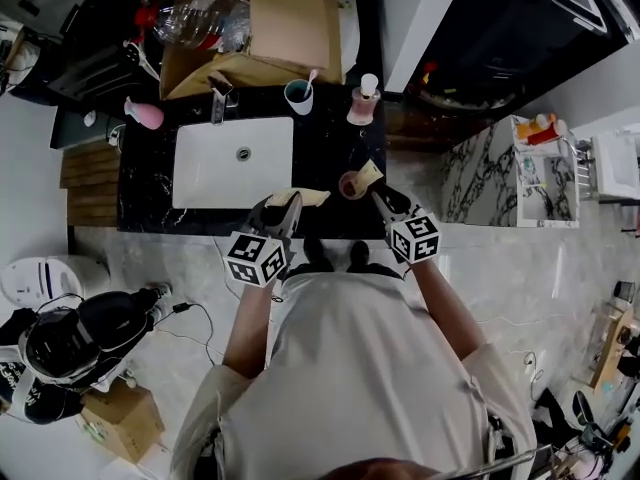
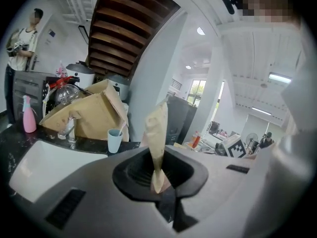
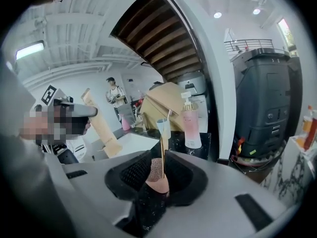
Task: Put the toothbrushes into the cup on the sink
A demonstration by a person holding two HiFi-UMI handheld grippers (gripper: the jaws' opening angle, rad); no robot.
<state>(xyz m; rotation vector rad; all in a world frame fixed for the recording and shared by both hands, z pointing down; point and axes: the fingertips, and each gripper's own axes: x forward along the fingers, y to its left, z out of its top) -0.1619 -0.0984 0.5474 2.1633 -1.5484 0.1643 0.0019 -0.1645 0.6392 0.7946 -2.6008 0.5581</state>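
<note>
A pale blue cup (image 1: 298, 95) with one toothbrush (image 1: 311, 78) in it stands on the black counter behind the white basin (image 1: 200, 168). The cup also shows in the left gripper view (image 2: 114, 140) and the right gripper view (image 3: 163, 128). My left gripper (image 1: 285, 204) hovers over the counter's front edge. It is shut on a flat beige package (image 2: 157, 133) that stands upright between the pads. My right gripper (image 1: 380, 196) is beside it, shut on a thin beige card with a pink glittery piece (image 3: 156, 170). What the packages contain is hidden.
A pink pump bottle (image 1: 363, 103) stands right of the cup, a faucet (image 1: 218, 103) and a pink spray bottle (image 1: 145, 115) to its left. An open cardboard box (image 1: 280, 28) fills the back. A marble cabinet (image 1: 490, 183) is at the right. A person (image 2: 22, 43) stands far off.
</note>
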